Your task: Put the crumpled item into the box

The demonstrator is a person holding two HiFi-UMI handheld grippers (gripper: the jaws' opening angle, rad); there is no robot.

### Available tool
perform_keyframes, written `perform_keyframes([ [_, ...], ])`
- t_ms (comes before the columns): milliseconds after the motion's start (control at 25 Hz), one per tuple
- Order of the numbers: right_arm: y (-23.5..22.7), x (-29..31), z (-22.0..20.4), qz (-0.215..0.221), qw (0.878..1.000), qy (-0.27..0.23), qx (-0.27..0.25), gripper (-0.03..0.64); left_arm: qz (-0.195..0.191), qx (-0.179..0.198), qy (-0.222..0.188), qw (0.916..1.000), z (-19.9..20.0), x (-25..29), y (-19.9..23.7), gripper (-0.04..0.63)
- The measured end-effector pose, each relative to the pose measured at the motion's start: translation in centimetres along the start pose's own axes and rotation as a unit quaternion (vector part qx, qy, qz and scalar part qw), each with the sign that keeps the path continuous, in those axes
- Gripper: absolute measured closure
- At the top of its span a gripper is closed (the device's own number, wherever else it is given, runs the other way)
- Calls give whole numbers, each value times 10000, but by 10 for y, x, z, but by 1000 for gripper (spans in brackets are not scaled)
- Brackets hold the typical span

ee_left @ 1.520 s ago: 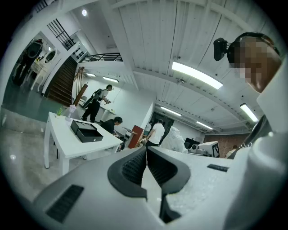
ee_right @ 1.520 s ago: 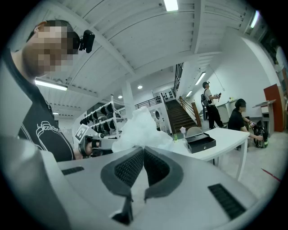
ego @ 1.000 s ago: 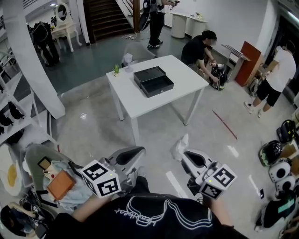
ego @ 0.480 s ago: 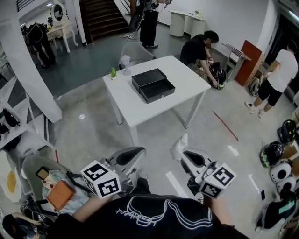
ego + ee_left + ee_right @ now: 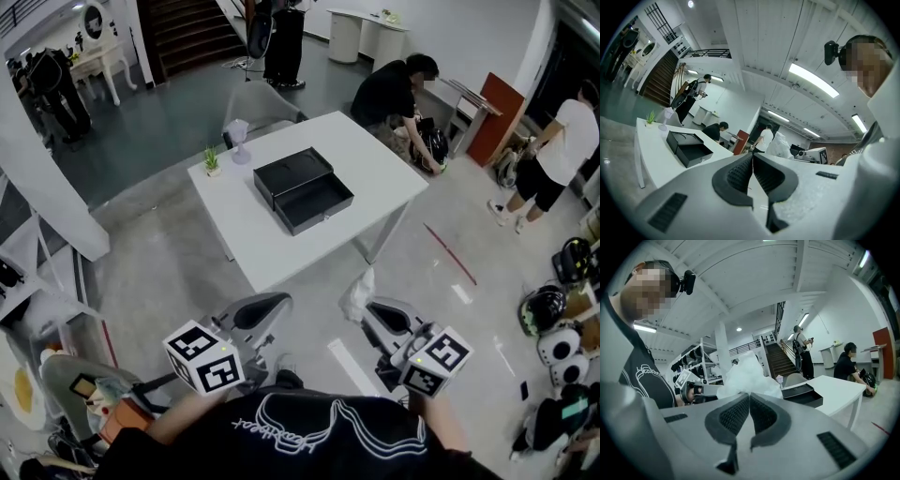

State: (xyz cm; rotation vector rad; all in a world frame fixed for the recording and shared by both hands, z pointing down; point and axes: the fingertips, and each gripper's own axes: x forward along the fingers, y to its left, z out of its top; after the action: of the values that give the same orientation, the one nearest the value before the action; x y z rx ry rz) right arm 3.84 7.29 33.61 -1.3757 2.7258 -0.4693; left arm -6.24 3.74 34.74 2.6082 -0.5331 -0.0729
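Note:
The black box [image 5: 302,190] lies open on the white table [image 5: 253,230], a few steps ahead of me. Its dark tray also shows in the left gripper view [image 5: 688,146] and the right gripper view [image 5: 802,394]. My right gripper [image 5: 367,307] is held low in front of my chest, shut on the crumpled white item [image 5: 358,294]. That item bulges above the closed pads [image 5: 749,376]. Beside it, my left gripper [image 5: 284,300] is shut with nothing between its pads [image 5: 740,171].
A small potted plant [image 5: 211,161] and a pale cup [image 5: 238,136] stand at the table's far left corner, with a chair [image 5: 258,98] behind. One person crouches [image 5: 394,89] beyond the table; another stands at the right [image 5: 553,150]. Helmets [image 5: 553,314] lie on the floor at right.
The table and box have drawn nearer and slid down and left in the head view. Both grippers keep their places and stay closed, the right one still holding the white item.

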Motion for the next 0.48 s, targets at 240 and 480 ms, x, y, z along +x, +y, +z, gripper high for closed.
perform_keyframes([
  [240, -46, 61, 17, -159, 9996, 210, 96, 609, -67, -122, 56, 9999, 34, 35, 64, 588],
  [480, -93, 109, 22, -299, 9991, 302, -10, 609, -68, -151, 133, 9998, 54, 66, 123, 588],
])
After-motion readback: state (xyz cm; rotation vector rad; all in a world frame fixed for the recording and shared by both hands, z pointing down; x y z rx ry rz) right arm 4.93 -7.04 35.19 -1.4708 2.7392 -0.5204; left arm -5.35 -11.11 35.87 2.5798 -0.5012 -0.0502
